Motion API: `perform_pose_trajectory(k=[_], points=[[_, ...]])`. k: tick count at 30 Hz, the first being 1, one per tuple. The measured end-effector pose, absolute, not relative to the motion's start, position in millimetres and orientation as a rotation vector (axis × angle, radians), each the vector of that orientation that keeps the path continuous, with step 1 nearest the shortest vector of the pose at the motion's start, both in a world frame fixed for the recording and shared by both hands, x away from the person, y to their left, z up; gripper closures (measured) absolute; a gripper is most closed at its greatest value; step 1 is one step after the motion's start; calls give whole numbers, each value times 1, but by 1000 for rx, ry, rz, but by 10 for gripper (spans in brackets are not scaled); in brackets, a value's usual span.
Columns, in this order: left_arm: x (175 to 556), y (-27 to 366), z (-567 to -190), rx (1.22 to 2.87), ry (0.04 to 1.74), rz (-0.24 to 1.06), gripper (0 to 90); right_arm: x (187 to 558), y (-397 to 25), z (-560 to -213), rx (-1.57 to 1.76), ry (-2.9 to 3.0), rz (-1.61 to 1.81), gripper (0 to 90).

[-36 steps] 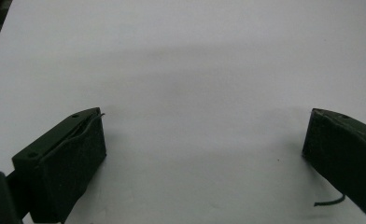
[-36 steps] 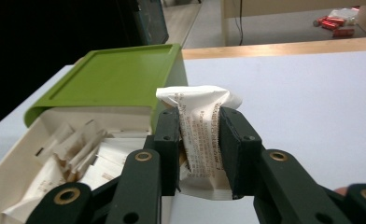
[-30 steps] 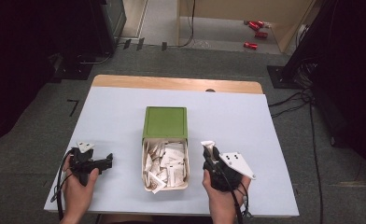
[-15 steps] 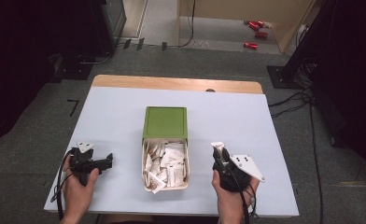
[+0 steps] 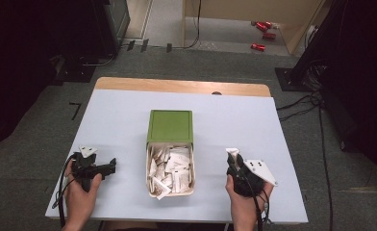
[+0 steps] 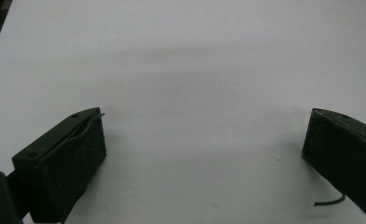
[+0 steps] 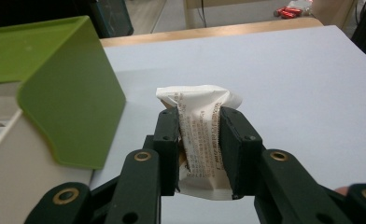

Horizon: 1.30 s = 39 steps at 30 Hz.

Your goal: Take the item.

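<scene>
In the high view, the box (image 5: 171,169) sits at the centre of the tabletop (image 5: 119,120), its green lid (image 5: 170,126) slid toward the far end and white packets filling the open near part. The left gripper (image 5: 110,166) lies at the lower left of the frame, near the tabletop's near edge, with bare surface between it and the box. The right gripper (image 5: 233,155) is at the lower right, apart from the box's right wall, with open surface beyond it toward the right edge.

In the left gripper view, the jaws stand wide apart and released over plain white tabletop, nothing between them.

In the right gripper view, the jaws are clenched on a white packet (image 7: 200,135), held upright at frame centre. The green lid (image 7: 55,88) stands at the left, close beside the left jaw; to the right and ahead the tabletop runs free to its far edge.
</scene>
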<state>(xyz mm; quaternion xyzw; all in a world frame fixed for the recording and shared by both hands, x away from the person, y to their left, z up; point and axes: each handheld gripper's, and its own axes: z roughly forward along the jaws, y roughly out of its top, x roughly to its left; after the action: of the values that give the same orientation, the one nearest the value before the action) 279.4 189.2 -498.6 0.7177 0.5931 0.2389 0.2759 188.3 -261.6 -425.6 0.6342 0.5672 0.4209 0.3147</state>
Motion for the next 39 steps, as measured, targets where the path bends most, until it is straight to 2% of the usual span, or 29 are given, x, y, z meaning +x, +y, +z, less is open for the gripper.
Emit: perform_pose_trajectory(k=[20,39], points=[[279,189,-499,1928,1593,641,0,200,-288,-462,1754,1483,999,696],[279,189,-499,1929,1594,640,0,204,-286,-485,1766,1530,921,684]])
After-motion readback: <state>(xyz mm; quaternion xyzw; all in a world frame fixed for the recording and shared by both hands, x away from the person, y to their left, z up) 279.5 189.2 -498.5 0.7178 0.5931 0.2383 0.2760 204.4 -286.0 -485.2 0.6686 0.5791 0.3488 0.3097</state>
